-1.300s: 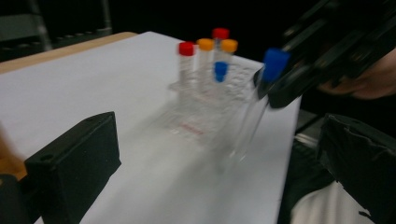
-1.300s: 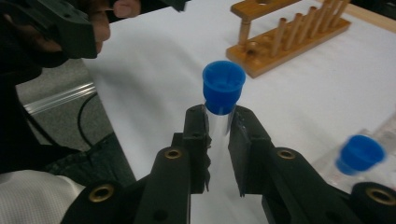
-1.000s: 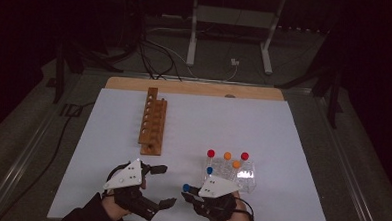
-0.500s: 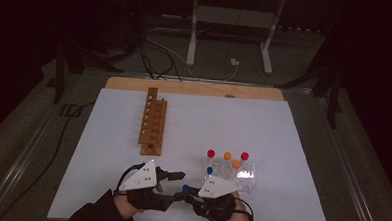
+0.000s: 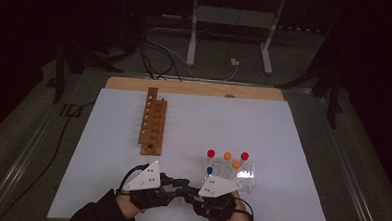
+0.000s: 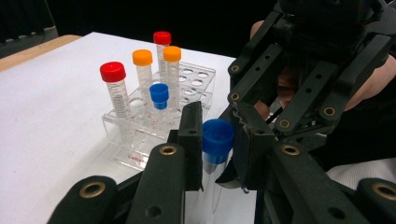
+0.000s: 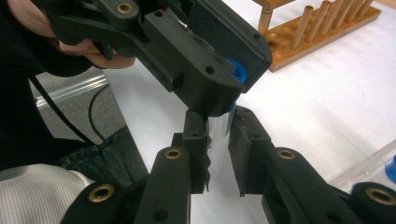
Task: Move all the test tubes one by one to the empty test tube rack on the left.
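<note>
A clear tube (image 7: 219, 127) with a blue cap (image 6: 217, 135) is held between both grippers near the table's front edge. My right gripper (image 7: 218, 116) is shut on the tube's clear body. My left gripper (image 6: 218, 122) has just been closing and now pinches the blue cap from both sides. In the high view the left gripper (image 5: 181, 182) and right gripper (image 5: 190, 194) meet tip to tip. Just beyond them a clear plastic rack (image 5: 246, 175) holds two red-capped, two orange-capped and one blue-capped tube (image 6: 159, 93).
A wooden rack (image 5: 152, 122) with a row of holes and pegs lies left of centre on the white table cover (image 5: 263, 123). A wooden board edge (image 5: 195, 87) runs along the far side. Cables and a metal stand sit behind the table.
The left gripper has moved right to meet the right gripper, and its wide-open jaws have closed on the blue cap. The right gripper has stayed put, still gripping the tube.
</note>
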The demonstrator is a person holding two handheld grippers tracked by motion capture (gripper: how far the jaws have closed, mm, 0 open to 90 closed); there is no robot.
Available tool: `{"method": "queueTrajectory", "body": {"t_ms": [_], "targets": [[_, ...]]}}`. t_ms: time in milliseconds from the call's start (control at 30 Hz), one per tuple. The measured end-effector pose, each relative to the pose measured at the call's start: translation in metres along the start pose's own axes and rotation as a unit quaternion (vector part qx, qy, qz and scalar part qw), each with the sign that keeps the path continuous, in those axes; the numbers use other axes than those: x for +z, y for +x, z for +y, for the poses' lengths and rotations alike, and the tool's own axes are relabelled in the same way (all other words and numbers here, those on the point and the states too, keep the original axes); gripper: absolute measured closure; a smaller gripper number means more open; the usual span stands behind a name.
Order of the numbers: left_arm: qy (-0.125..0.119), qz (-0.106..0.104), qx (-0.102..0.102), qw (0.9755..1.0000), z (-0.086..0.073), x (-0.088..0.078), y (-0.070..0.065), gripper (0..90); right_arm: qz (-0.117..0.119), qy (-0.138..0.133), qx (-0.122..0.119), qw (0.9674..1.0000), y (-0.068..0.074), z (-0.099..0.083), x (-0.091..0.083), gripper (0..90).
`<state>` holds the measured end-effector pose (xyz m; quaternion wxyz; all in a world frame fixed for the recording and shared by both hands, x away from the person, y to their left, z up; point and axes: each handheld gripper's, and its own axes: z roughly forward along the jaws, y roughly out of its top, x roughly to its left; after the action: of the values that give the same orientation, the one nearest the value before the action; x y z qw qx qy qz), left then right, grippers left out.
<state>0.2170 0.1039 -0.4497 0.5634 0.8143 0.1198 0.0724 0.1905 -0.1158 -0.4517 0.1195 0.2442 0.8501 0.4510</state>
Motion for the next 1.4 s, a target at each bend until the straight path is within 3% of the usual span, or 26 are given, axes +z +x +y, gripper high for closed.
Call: {"method": "queueTrajectory", "body": {"t_ms": [267, 400, 467, 500, 700, 800, 867, 1000, 1100, 1400], "targets": [[-0.002, 0.004, 0.004, 1.0, 0.002, -0.001, 0.0, 77.8, 0.004, -0.006, 0.004, 1.0, -0.001, 0.0, -0.001, 75.5], [0.0, 0.01, 0.005, 0.9999, 0.002, -0.002, 0.001, 77.8, 0.004, -0.006, 0.008, 0.9999, -0.001, 0.0, -0.001, 66.1], [0.002, 0.013, 0.005, 0.9999, 0.002, -0.004, 0.002, 77.8, 0.002, -0.017, 0.009, 0.9998, -0.001, 0.0, -0.003, 56.6], [0.001, 0.017, 0.006, 0.9998, 0.002, -0.006, 0.003, 77.8, 0.002, -0.017, 0.009, 0.9998, -0.001, 0.0, -0.003, 56.6], [0.003, 0.029, 0.003, 0.9996, 0.005, -0.016, 0.011, 77.8, -0.012, -0.046, 0.002, 0.9989, -0.004, -0.002, -0.01, 44.2], [0.003, 0.04, 0.001, 0.9992, 0.008, -0.021, 0.018, 77.8, -0.015, -0.066, 0.014, 0.9976, -0.007, -0.002, -0.015, 37.8], [0.005, 0.045, 0.003, 0.999, 0.01, -0.024, 0.02, 77.8, -0.026, -0.073, 0.024, 0.9967, -0.008, -0.003, -0.016, 21.1], [0.005, 0.053, 0.004, 0.9986, 0.016, -0.028, 0.027, 77.8, -0.03, -0.086, 0.042, 0.995, -0.011, -0.004, -0.018, 10.5], [0.004, 0.059, 0.002, 0.9983, 0.019, -0.03, 0.033, 77.8, -0.02, -0.088, 0.04, 0.9951, -0.013, -0.004, -0.018, 2.5], [0.006, 0.09, -0.003, 0.9959, 0.03, -0.038, 0.058, 77.8, 0.0, -0.1, 0.03, 0.9945, -0.013, -0.005, -0.022, 0.0]]}}
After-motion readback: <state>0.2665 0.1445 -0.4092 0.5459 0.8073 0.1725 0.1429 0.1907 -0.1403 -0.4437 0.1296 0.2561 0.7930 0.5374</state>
